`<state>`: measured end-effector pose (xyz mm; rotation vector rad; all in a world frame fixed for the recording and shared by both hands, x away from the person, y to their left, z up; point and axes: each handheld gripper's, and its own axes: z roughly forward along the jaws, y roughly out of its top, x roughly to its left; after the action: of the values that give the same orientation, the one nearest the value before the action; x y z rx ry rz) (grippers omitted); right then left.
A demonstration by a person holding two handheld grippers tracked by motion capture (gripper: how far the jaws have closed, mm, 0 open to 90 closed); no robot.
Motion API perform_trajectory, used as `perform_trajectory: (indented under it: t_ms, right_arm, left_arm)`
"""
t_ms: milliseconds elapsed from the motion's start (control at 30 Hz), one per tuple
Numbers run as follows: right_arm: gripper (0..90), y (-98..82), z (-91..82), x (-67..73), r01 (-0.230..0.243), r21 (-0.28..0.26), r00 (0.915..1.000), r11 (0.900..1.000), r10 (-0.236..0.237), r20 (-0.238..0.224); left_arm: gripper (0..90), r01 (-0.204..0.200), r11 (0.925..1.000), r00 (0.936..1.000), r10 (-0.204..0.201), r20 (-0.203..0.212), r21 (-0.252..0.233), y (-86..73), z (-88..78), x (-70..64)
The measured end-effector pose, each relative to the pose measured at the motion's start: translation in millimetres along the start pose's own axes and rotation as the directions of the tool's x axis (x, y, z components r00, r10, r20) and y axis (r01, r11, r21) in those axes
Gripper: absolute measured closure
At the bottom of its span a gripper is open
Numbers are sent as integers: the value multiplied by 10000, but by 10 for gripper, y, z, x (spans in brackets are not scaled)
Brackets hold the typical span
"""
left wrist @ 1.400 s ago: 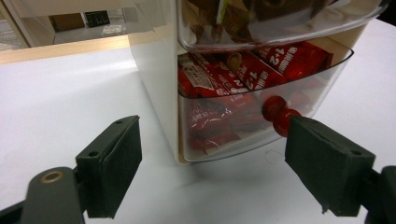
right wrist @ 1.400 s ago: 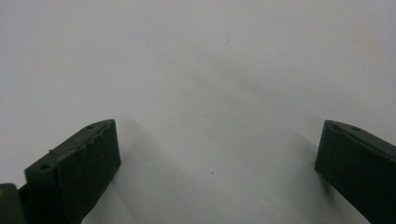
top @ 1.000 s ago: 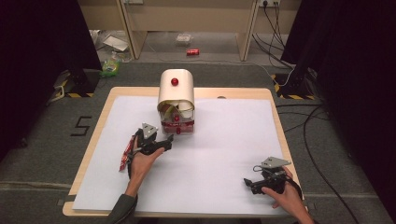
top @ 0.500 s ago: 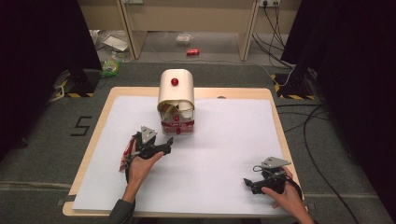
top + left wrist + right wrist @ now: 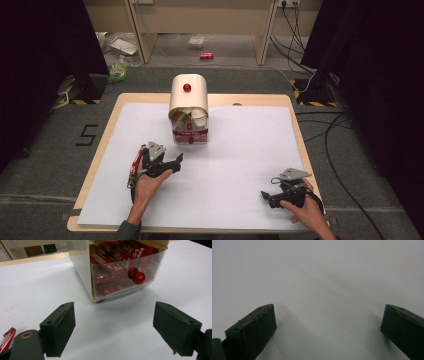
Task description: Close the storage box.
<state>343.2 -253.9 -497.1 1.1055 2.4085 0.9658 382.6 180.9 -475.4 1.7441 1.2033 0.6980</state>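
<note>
A cream box (image 5: 189, 102) with a rounded lid and a red knob stands at the middle back of the white sheet. Its clear drawer (image 5: 190, 135), pulled out a little, holds several red snack bars (image 5: 112, 262) behind a red drawer knob (image 5: 136, 276). My left gripper (image 5: 176, 161) is open in front of the drawer and slightly to its left, a short gap away, with nothing between its jaws (image 5: 113, 330). A red wrapped bar (image 5: 136, 162) lies on the sheet just left of that hand. My right gripper (image 5: 265, 196) rests open near the front right, its jaws (image 5: 328, 332) over bare sheet.
The white sheet (image 5: 240, 150) covers a wooden tabletop (image 5: 112, 107) whose rim shows around it. Cables (image 5: 335, 145) trail on the floor at the right. A red can (image 5: 206, 55) and litter lie on the floor behind the table.
My left gripper has drawn back a little toward the person, away from the drawer. The right gripper has stayed in place.
</note>
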Motion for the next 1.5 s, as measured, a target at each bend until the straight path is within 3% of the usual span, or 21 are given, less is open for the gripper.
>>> perform_trajectory:
  t_ms: [833, 1500]
  right_arm:
    - [4, 0, 0, 0, 9, -1, 10000, 10000, -9, 1]
    - [4, 0, 0, 1, 7, -2, 10000, 10000, -7, 5]
  left_arm:
    - [175, -572, 9981, 9980, 565, 284, 227, -282, -223, -148]
    - [171, -997, 9909, 9922, 922, 834, 907, -451, -430, -268]
